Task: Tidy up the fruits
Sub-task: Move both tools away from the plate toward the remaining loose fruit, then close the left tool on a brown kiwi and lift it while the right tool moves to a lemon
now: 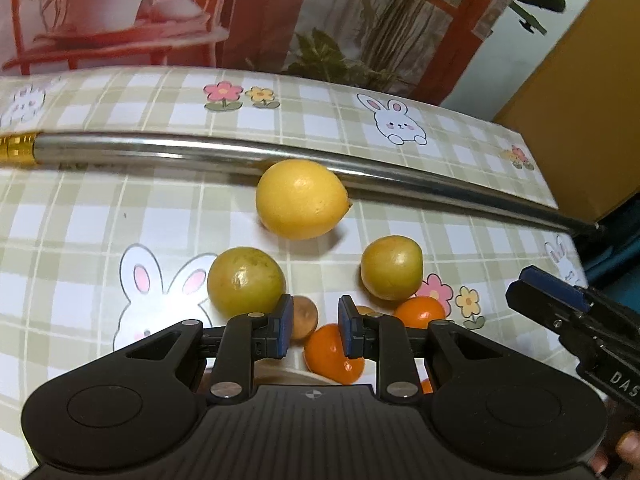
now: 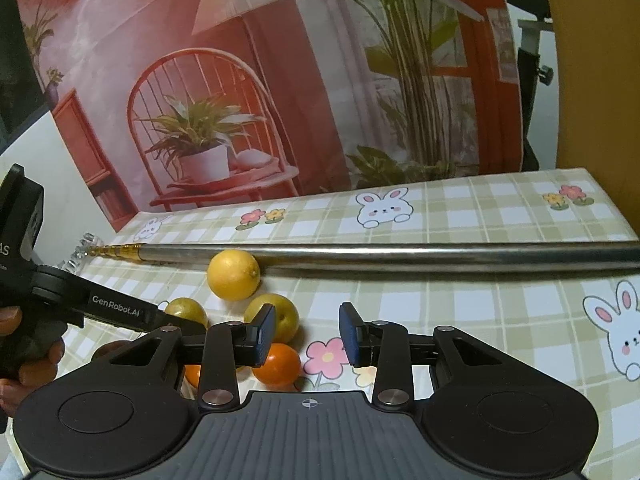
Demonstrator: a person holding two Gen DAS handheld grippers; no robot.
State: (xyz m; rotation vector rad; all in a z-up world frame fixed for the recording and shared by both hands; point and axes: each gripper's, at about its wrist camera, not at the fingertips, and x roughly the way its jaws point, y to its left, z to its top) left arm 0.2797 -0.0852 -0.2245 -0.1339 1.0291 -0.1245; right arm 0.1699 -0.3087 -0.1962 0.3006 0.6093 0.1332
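A yellow lemon (image 1: 300,198) (image 2: 233,275) lies against a metal rod. Two greenish-yellow round fruits (image 1: 245,282) (image 1: 392,267) sit nearer me, with two small oranges (image 1: 328,356) (image 1: 420,312) and a brown fruit (image 1: 305,318) among them. My left gripper (image 1: 316,330) hovers over this cluster with jaws drawn close. One orange shows through the narrow gap beneath them, and I see no pad pressing on it. My right gripper (image 2: 307,336) stands right of the pile, jaws also close together, with only tablecloth between them. An orange (image 2: 280,366) lies by its left finger.
A long steel rod (image 1: 200,148) (image 2: 400,254) with a gold end lies across the table behind the fruit. The checked bunny tablecloth (image 2: 500,320) stretches to the right. A printed backdrop (image 2: 280,80) stands at the table's far edge. A hand (image 2: 24,356) holds the left gripper.
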